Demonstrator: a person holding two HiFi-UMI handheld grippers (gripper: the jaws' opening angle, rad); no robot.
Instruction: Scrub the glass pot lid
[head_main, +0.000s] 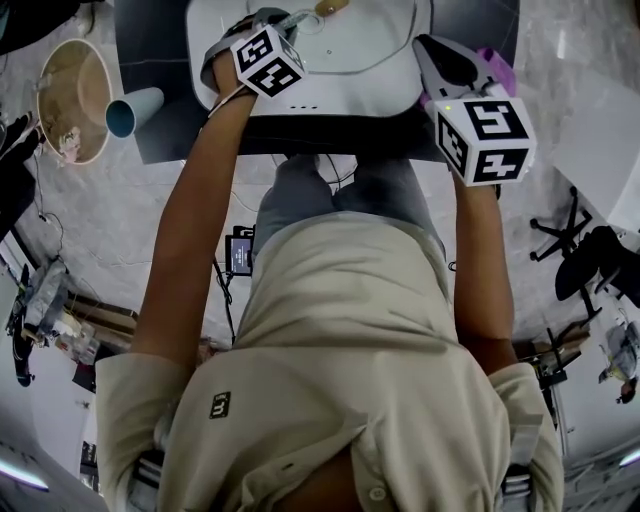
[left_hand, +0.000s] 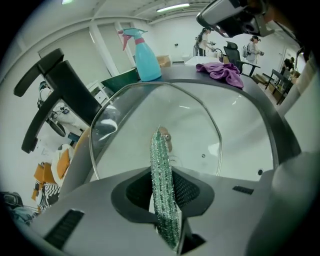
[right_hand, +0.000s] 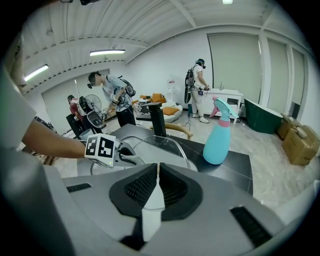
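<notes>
The glass pot lid (left_hand: 150, 117) lies in a white basin (left_hand: 247, 135) on the dark table, its knob (left_hand: 165, 138) just beyond my left jaws. My left gripper (left_hand: 162, 172) is shut on a green glittery scrub pad (left_hand: 162, 195) that stands on edge and reaches out over the lid. In the head view the left gripper (head_main: 285, 25) is over the lid (head_main: 350, 45), and the right gripper (head_main: 442, 55) hovers at the basin's right edge. My right gripper (right_hand: 157, 172) is shut with nothing in it and points at the lid (right_hand: 167, 145) and the left gripper (right_hand: 107, 150).
A cyan spray bottle (left_hand: 145, 57) stands on the table behind the basin and shows too as the bottle (right_hand: 219, 137) in the right gripper view. A purple cloth (left_hand: 222, 70) lies on the table's far side. Office chairs and several people are in the room beyond.
</notes>
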